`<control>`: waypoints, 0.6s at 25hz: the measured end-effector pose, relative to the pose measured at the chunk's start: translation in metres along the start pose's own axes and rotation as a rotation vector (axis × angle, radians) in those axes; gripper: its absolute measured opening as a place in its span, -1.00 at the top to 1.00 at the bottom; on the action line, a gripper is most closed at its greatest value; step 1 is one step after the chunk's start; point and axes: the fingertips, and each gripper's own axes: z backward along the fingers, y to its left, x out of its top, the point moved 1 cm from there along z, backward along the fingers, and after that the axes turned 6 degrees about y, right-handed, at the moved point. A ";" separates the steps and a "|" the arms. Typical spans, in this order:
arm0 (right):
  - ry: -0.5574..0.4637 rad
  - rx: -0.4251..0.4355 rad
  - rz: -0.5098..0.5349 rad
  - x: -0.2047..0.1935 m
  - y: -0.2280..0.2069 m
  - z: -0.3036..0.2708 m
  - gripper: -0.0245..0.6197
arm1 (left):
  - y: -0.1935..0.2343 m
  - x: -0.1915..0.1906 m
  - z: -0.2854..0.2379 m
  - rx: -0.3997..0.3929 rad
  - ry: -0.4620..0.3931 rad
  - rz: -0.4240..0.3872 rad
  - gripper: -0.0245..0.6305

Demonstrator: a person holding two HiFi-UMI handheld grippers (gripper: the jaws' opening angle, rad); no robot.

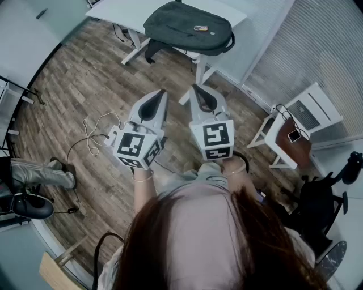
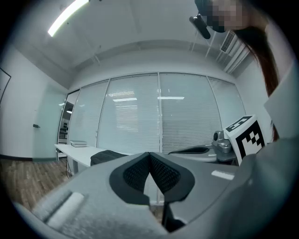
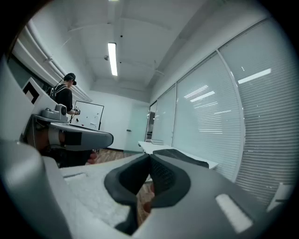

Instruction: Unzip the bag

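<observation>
Head view, item one: dark grey backpack [image 1: 187, 25], one only. It lies flat on a white worktop [image 1: 122, 10] at the top of the frame, well apart from both grippers.
- Build: soft fabric, slack and sagging over the worktop edge. It is probably light and likely to bunch or slide when its zip is pulled.
- Best hold, as a judgement: pinch the cloth beside the zip's closed end with one gripper and take the slider tab with the other. From here the slider is too small to make out.
- On its upper face: one small reddish object [image 1: 199, 28], identity unclear.

Item two: grippers, two, held level side by side above the wooden floor [image 1: 85, 73].
- Left gripper [image 1: 161, 95]: jaws clenched, pads meeting, nothing between them.
- Right gripper [image 1: 198, 89]: jaws likewise pressed together and empty.
- Each carries one marker cube.

Surroundings:
- One tangle of pale cable [image 1: 93, 133] on the floor, left of the grippers.
- One small white side table [image 1: 286, 133] to the right, bearing one phone [image 1: 294, 135].
- One black office chair [image 1: 323, 204], lower right.
- One person's shoes [image 1: 34, 175] at the left edge.

Task not yet begun: the backpack is out of reach.
</observation>
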 end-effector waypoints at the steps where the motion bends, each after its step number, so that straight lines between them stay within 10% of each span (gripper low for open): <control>1: -0.004 -0.003 -0.002 0.000 0.000 -0.002 0.91 | 0.002 0.000 -0.001 -0.002 0.000 0.000 0.90; 15: -0.021 -0.011 -0.032 0.006 -0.001 -0.016 0.91 | 0.016 -0.002 -0.019 -0.049 -0.011 0.021 0.90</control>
